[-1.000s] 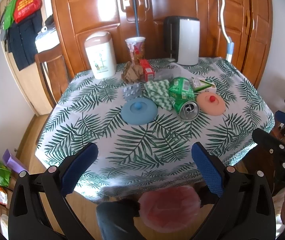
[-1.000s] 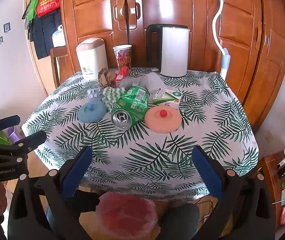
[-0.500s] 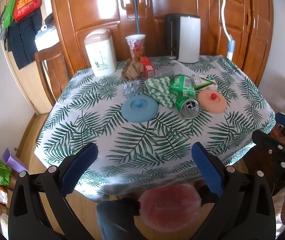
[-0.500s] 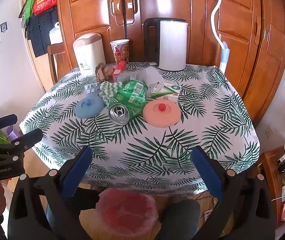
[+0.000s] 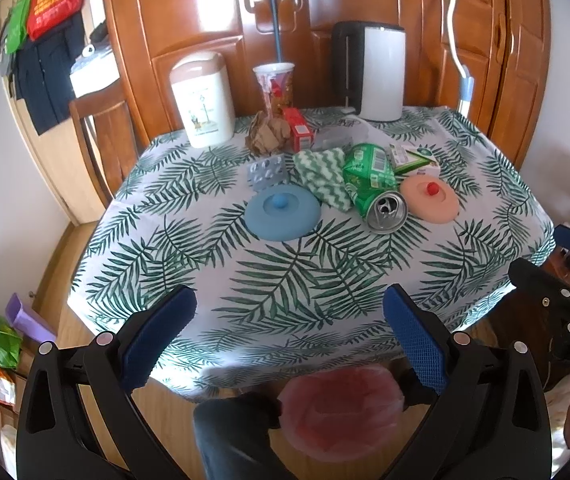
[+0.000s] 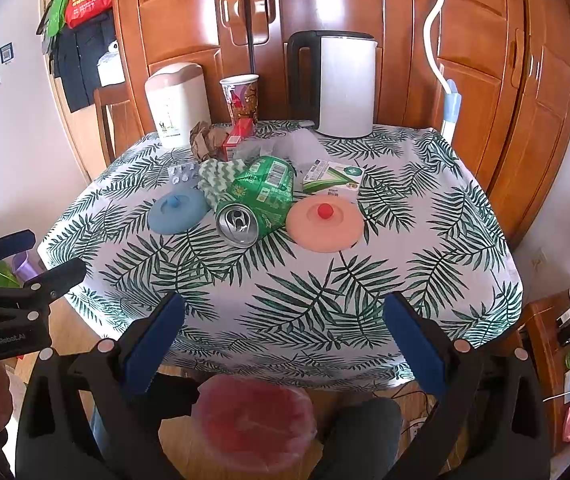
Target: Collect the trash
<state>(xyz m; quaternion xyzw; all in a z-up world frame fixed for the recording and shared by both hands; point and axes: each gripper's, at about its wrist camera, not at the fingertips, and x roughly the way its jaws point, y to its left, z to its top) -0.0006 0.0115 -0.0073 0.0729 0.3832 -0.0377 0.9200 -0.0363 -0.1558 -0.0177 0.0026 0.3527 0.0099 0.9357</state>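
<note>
A crushed green can [image 5: 373, 188] [image 6: 257, 202] lies mid-table with its open top facing me. Around it lie crumpled brown paper [image 5: 265, 136] [image 6: 205, 142], a pill blister pack [image 5: 267, 171] [image 6: 183, 172], a small red box [image 5: 298, 130], a green-and-white carton [image 5: 415, 158] [image 6: 333, 176] and clear plastic wrap [image 6: 285, 144]. A bin with a pink bag [image 5: 339, 410] [image 6: 255, 422] stands on the floor below the near table edge. My left gripper [image 5: 289, 330] and right gripper [image 6: 283, 334] are both open and empty, held over the near edge.
A blue silicone lid [image 5: 283, 216], a pink lid [image 6: 325, 222], a green striped cloth [image 5: 323, 178], a paper cup [image 5: 275, 88], a white canister [image 5: 203, 100] and a kettle [image 6: 343, 84] stand on the leaf-print tablecloth [image 5: 285, 276]. A wooden chair [image 5: 101, 140] stands at the left.
Both grippers have moved slightly forward toward the table; the objects look a little nearer. Both jaws stay open and nothing on the table has moved.
</note>
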